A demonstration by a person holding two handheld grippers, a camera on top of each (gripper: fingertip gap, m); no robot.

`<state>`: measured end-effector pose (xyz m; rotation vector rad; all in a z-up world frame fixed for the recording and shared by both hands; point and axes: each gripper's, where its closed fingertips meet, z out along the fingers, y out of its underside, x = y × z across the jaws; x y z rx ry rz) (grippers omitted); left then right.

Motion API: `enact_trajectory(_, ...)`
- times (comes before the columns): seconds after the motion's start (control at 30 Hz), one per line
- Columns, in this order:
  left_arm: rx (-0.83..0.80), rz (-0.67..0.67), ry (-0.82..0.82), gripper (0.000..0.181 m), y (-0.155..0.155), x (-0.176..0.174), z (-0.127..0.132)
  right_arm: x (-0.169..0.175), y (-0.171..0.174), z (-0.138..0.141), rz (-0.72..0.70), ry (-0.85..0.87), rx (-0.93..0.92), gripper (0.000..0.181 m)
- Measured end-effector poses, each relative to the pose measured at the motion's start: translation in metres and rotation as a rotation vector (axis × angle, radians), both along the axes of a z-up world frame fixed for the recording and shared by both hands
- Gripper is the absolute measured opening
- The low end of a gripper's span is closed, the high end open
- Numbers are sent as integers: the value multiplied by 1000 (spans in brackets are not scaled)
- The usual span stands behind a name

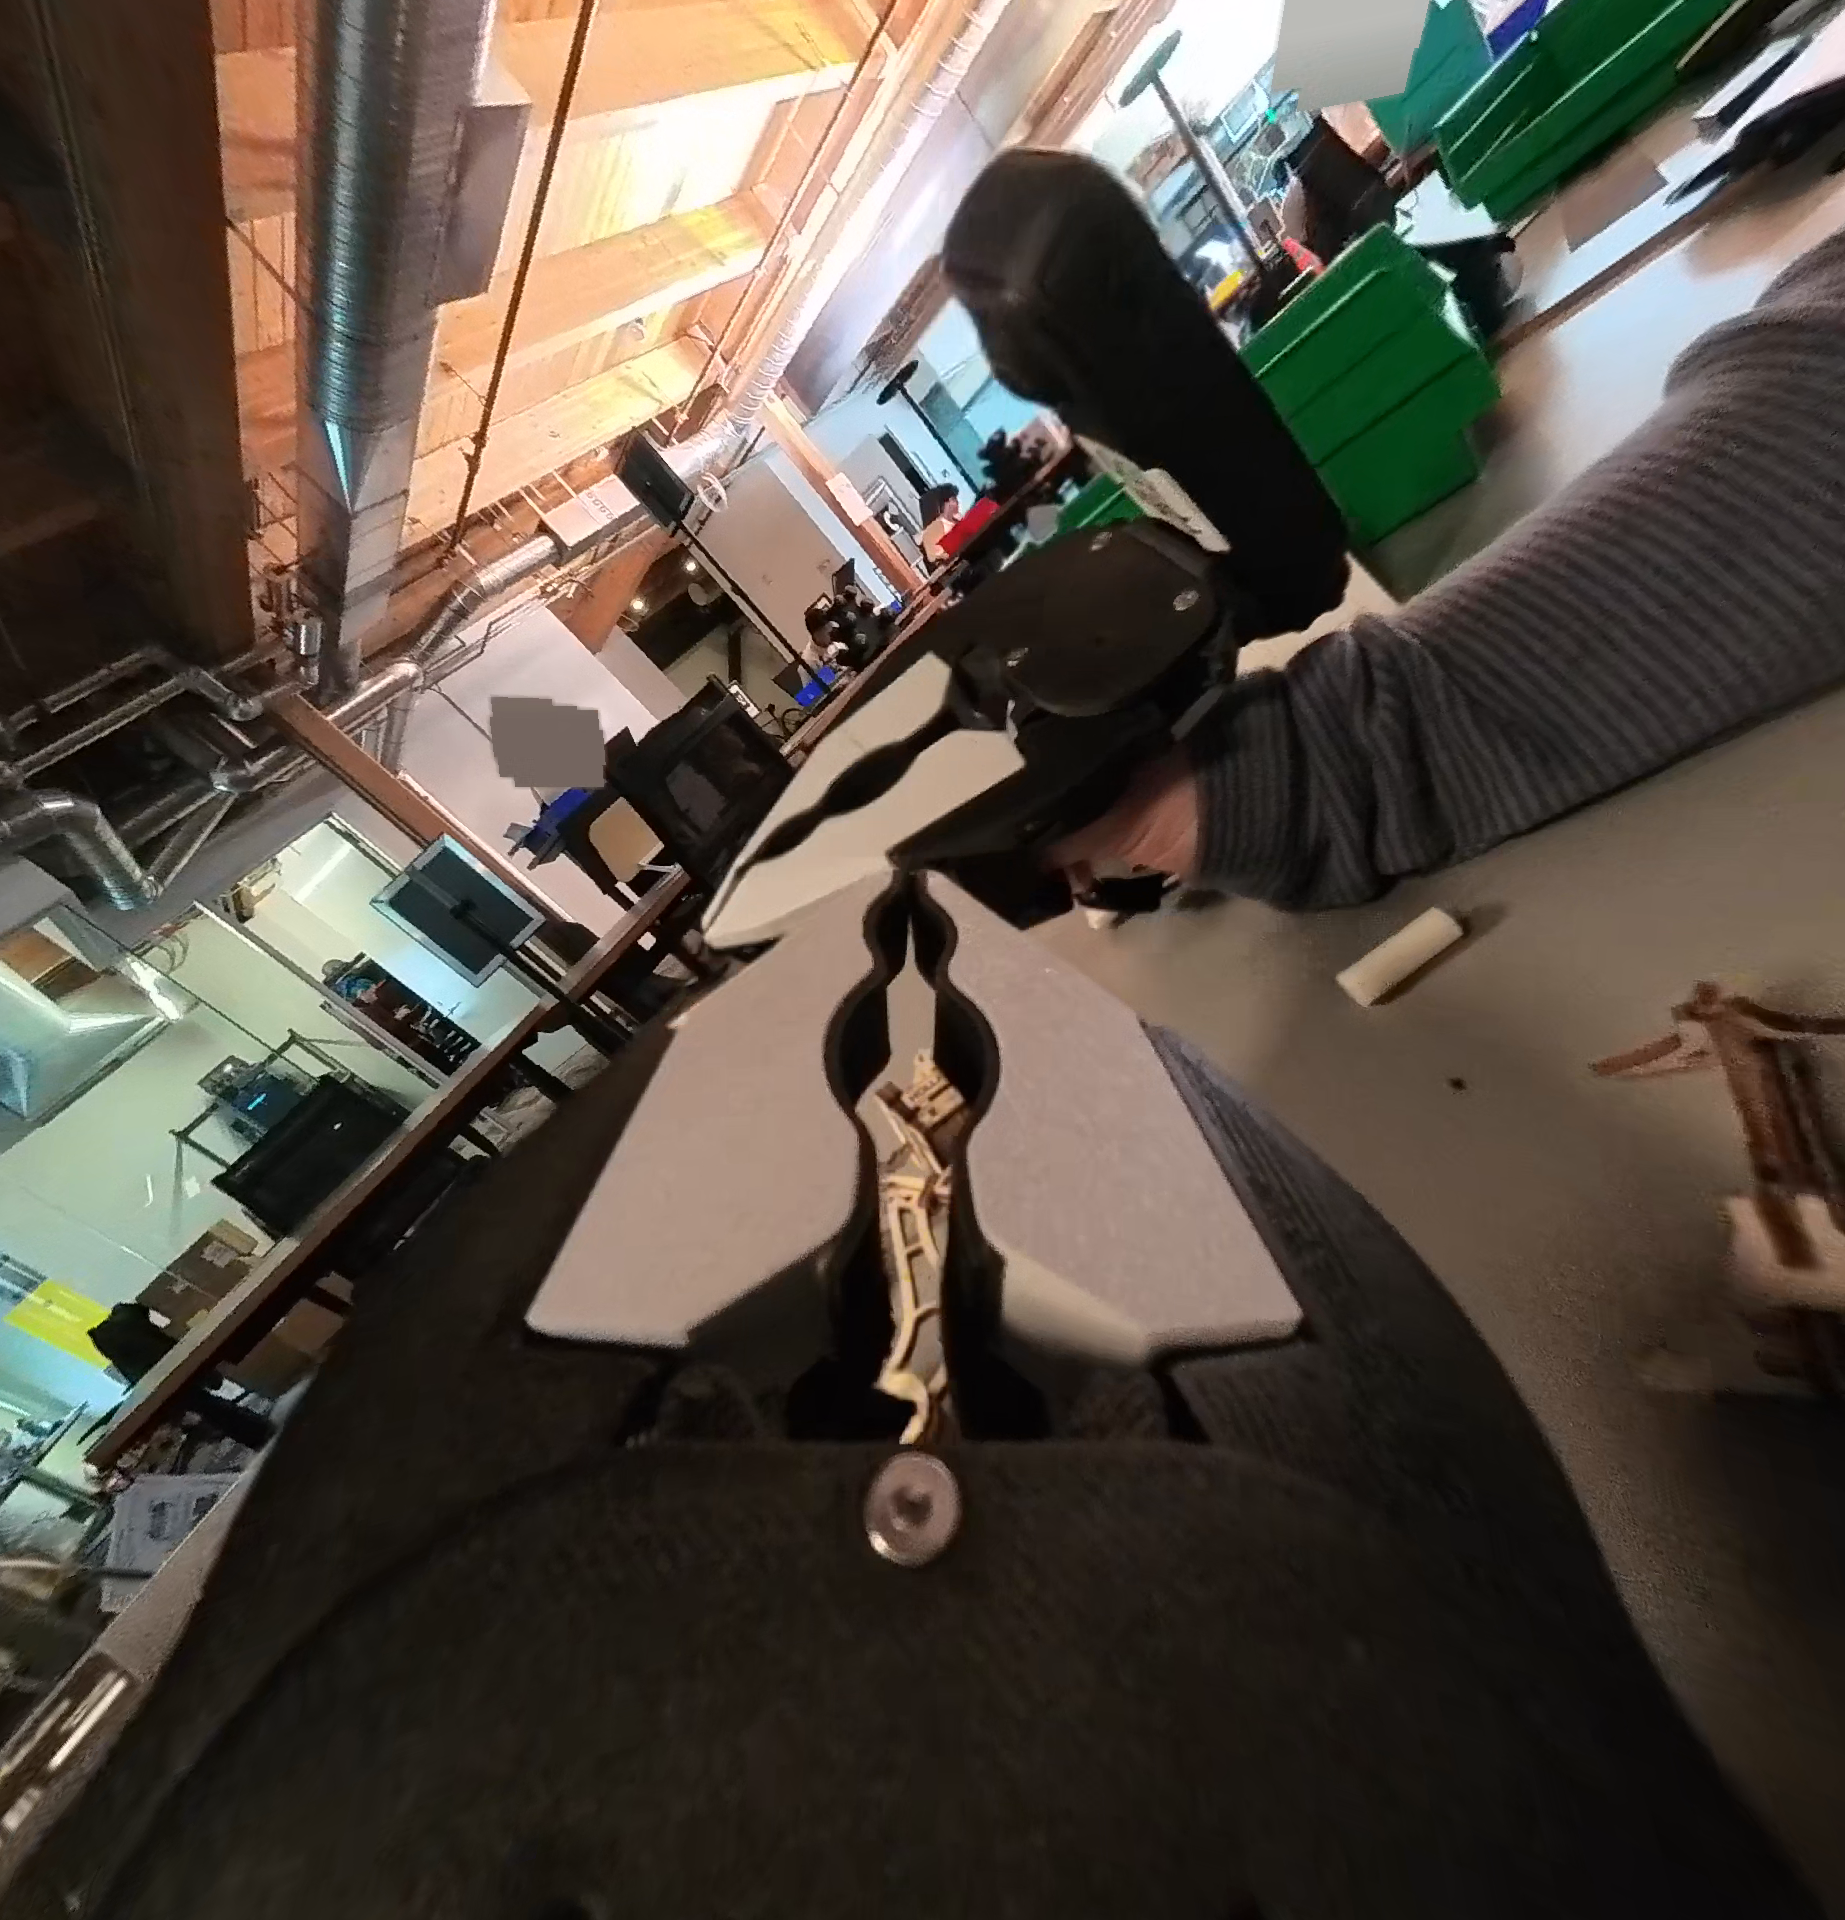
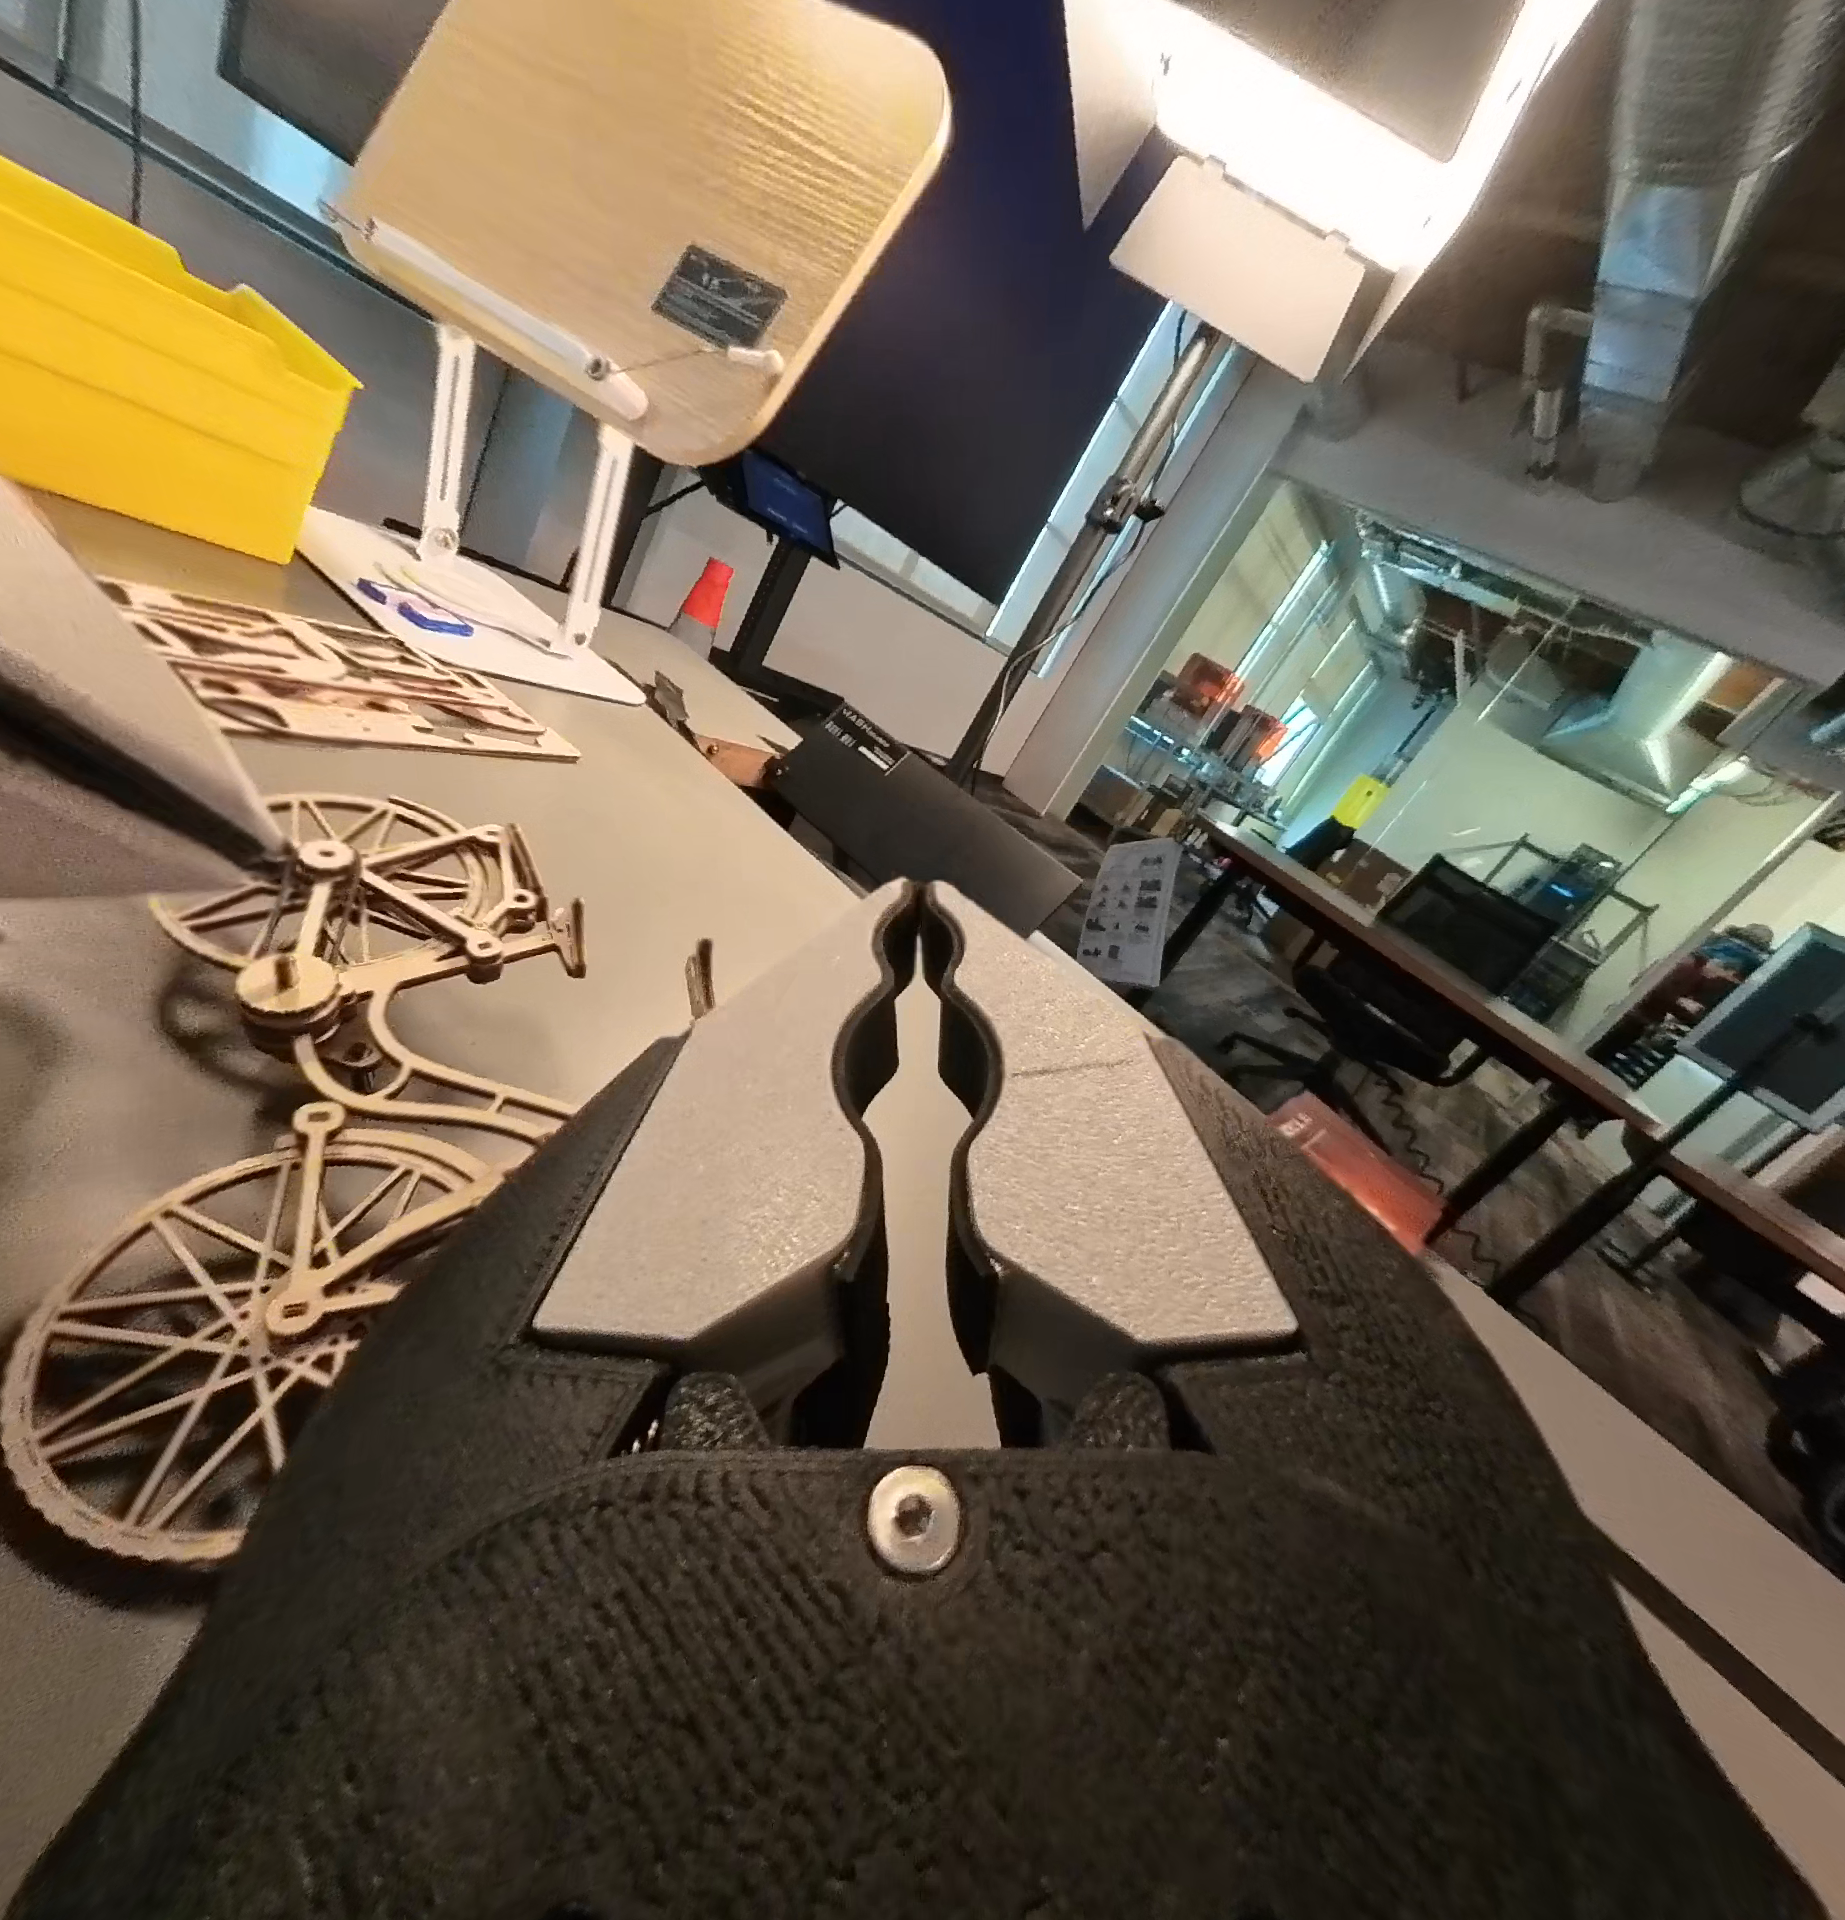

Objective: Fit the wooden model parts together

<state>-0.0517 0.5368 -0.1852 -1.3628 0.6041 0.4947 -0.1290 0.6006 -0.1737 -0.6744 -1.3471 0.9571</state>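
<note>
My left gripper [image 1: 910, 894] is shut on a thin pale wooden part [image 1: 913, 1195], which sits edge-on deep between the fingers. My right gripper [image 2: 918, 902] is shut with its tips meeting and nothing between them. A wooden bicycle model [image 2: 305, 1039] lies flat on the grey table [image 2: 689, 831], left of my right gripper. The left gripper's tip [image 2: 227, 805] reaches the hub of the bicycle's far wheel; whether it touches is unclear. In the left wrist view the right gripper [image 1: 752, 860] is held by a hand in a grey striped sleeve [image 1: 1520, 623], and blurred wooden model parts [image 1: 1770, 1143] lie at the right.
A wooden sheet with cut-out shapes [image 2: 326, 675], yellow bins [image 2: 118, 395] and a wooden board on a white stand [image 2: 637, 208] are at the back left. A small wooden piece [image 2: 700, 977] stands near my right fingers. A white cylinder [image 1: 1401, 954] and green bins [image 1: 1385, 384] are on the table. My hands' fingertips stand some 10 cm from each other.
</note>
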Motion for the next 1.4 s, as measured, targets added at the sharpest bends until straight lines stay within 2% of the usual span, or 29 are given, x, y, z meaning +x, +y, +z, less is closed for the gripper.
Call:
enact_trajectory(0.1, -99, -54, 0, 0, -16, 3, -13, 12, -6, -4, 24, -16, 40, 0)
enact_trajectory(0.17, -203, -167, 9, 0, -33, 16, -28, 22, -13, -10, 59, -55, 71, 0)
enact_trajectory(0.23, -231, -304, -16, 0, -55, 34, -26, 35, -13, -12, 54, -73, 63, 1)
enact_trajectory(0.3, -258, -410, -35, 0, -71, 48, -21, 51, -13, -9, 64, -80, 39, 14)
enact_trajectory(0.4, -528, -512, -77, 1, -87, 64, -49, 79, -32, -13, 199, -122, 64, 17)
enact_trajectory(0.47, -671, -484, -101, 3, -91, 63, -70, 98, -52, -20, 339, -179, 106, 14)
enact_trajectory(0.53, -711, -420, -106, 5, -89, 57, -82, 117, -75, -33, 502, -278, 118, 13)
enact_trajectory(0.6, -714, -381, -122, 6, -86, 54, -83, 132, -96, -47, 654, -397, 93, 18)
enact_trajectory(0.7, -761, -415, -229, 10, -87, 59, -80, 145, -116, -67, 790, -559, 61, 28)
enact_trajectory(0.83, -796, -393, -315, 9, -83, 59, -80, 153, -124, -81, 830, -695, 54, 32)
enact_trajectory(0.93, -838, -371, -287, 6, -82, 60, -88, 151, -123, -89, 810, -781, 33, 36)
enact_trajectory(1.03, -860, -364, -258, 5, -82, 63, -93, 150, -121, -95, 788, -836, 17, 33)
enact_trajectory(1.2, -844, -364, -255, 5, -81, 68, -91, 152, -121, -98, 797, -872, 12, 22)
enact_trajectory(1.4, -846, -373, -289, 4, -80, 67, -89, 153, -120, -99, 797, -896, -5, 23)
